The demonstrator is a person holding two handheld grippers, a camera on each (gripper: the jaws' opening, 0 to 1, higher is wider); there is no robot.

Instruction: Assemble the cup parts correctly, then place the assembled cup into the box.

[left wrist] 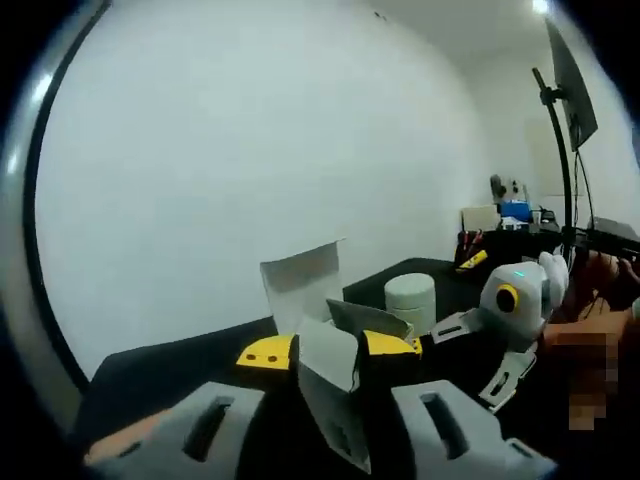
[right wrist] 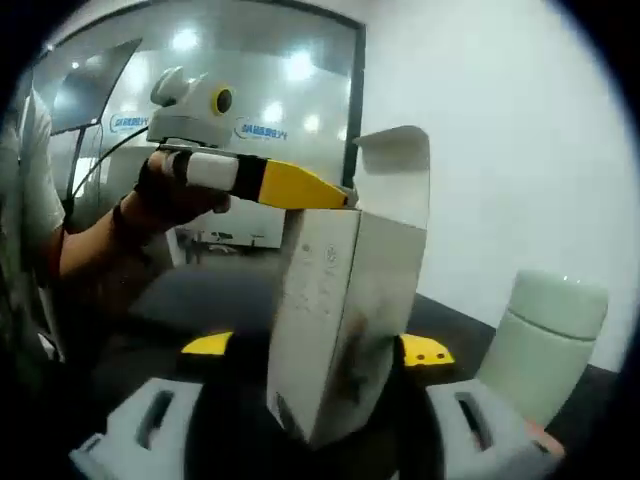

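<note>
Black matte table, plain white wall. Both tools clamp the white cardboard box: left tool, right tool. Pale green cylindrical cup stands on the table beside the box.

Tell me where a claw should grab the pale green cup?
Probably around the cup's straight round body, below the lid seam. It stands upright on the dark table, beside the white box both claws hold, so coming in level from the open side looks safest.
</note>
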